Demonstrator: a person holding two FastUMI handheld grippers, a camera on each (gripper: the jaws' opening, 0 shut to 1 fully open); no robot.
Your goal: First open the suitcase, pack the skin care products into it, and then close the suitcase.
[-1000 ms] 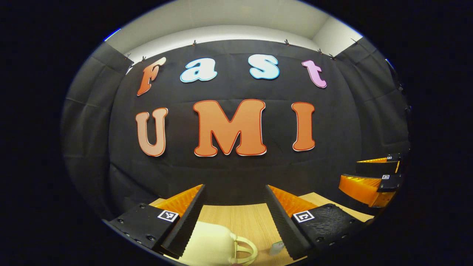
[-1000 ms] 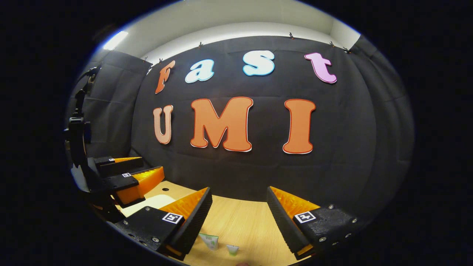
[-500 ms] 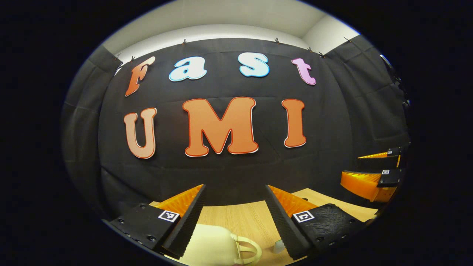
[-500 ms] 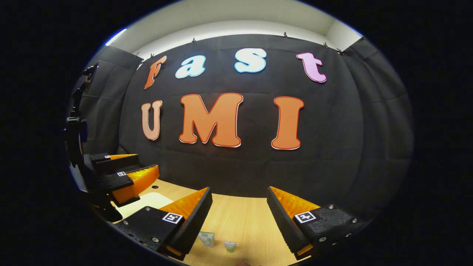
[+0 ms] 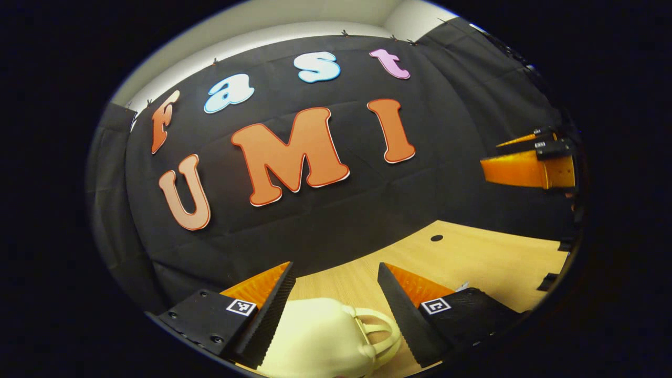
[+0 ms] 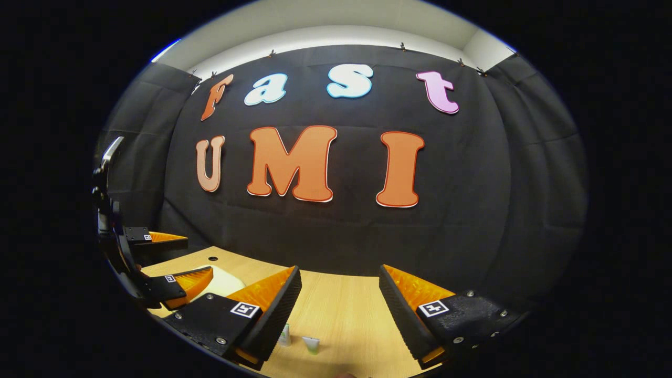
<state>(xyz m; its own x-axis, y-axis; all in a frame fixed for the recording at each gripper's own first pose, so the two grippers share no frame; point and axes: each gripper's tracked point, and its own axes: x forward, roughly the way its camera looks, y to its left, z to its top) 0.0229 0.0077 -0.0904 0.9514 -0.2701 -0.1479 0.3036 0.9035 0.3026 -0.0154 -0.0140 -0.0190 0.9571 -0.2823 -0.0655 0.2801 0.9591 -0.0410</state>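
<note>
A cream suitcase point(image 5: 315, 341) with a looped handle point(image 5: 375, 331) lies shut on the wooden table point(image 5: 488, 262), just below and between the fingers of my open left gripper point(image 5: 334, 270). That left gripper point(image 6: 181, 257) hangs above the suitcase point(image 6: 223, 281) in the right gripper view. My right gripper point(image 6: 340, 273) is open over the table, above two small skin care tubes point(image 6: 311, 344) lying near the front edge. It also appears at the far right of the left gripper view as the right gripper point(image 5: 517, 157), raised off the table.
The black cloth wall stands close behind the table. A small dark hole point(image 5: 436, 238) marks the tabletop to the right of the suitcase. A dark object point(image 5: 548, 281) sits at the table's right edge.
My left gripper has tilted and moved closer over the suitcase, which looms larger between its fingers. The right gripper has dipped slightly toward the tubes.
</note>
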